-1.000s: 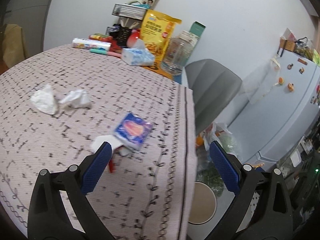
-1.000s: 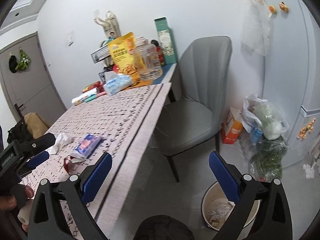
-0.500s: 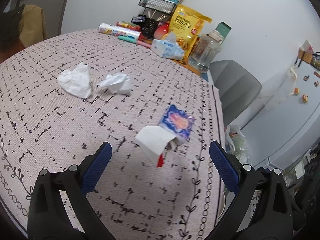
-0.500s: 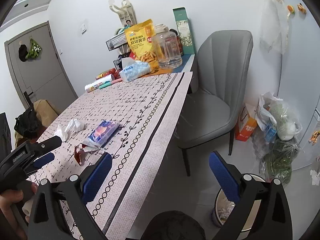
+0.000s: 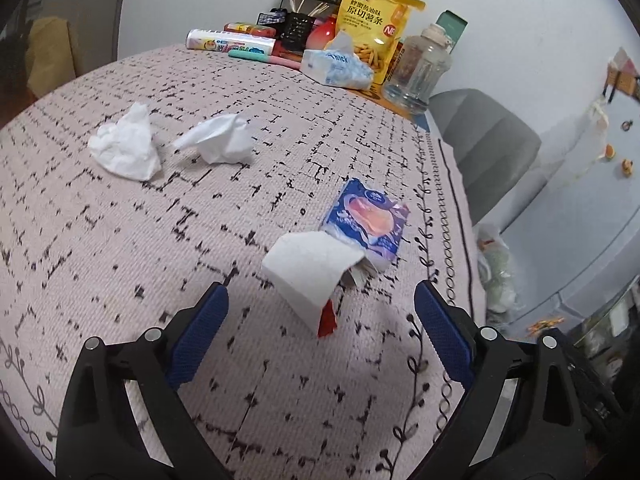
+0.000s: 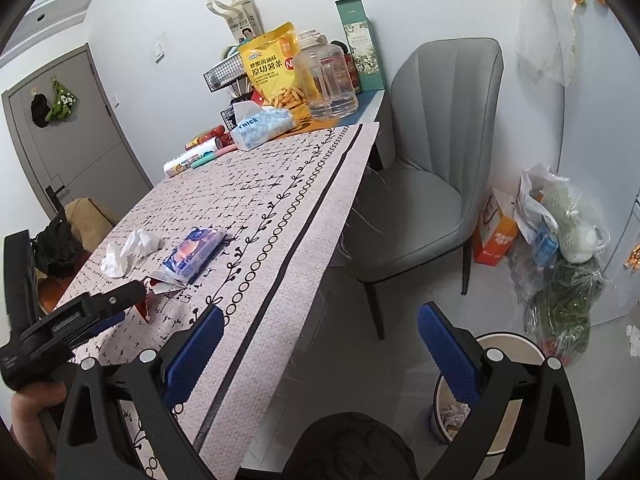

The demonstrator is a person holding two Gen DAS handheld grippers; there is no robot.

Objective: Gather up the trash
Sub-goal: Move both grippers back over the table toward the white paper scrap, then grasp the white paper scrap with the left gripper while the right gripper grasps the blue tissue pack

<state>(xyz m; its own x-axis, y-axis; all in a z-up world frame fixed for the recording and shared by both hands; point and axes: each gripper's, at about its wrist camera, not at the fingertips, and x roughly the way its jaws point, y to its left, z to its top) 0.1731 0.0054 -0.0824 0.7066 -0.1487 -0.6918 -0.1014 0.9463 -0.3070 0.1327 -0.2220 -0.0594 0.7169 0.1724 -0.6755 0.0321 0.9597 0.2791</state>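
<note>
Left wrist view has the nearest trash framed between its jaws: a folded white tissue (image 5: 310, 274) with a red scrap (image 5: 327, 320) under its near corner, lying on the table (image 5: 120, 280) and touching the blue wipes pack (image 5: 366, 220) just behind it. Two crumpled tissues (image 5: 128, 148) lie farther back to the left, close together, well apart from the pack.

A second ago this camera looked at the table's right edge, with the pack and tissue off to the left and the bin on the floor showing between the fingers; since then the left gripper (image 5: 320, 328) has swung in over the table, so the tissue now sits centred ahead of it. Its jaws stand wide apart, holding nothing, and that reads as an approach to a first pick. Whether the red scrap is joined to the tissue is hard to tell from here.

The right gripper (image 6: 320, 344) hangs off the table's edge above the floor, jaws spread and empty, and has drifted toward the table over the same second. Below it the bin (image 6: 508, 344) stands by a grey chair (image 6: 424, 184), with what looks like some paper inside. At the table's far end sit a tissue box (image 5: 336, 68), snack bag (image 5: 372, 20) and jar (image 5: 420, 68), none of them trash by the look of it
</note>
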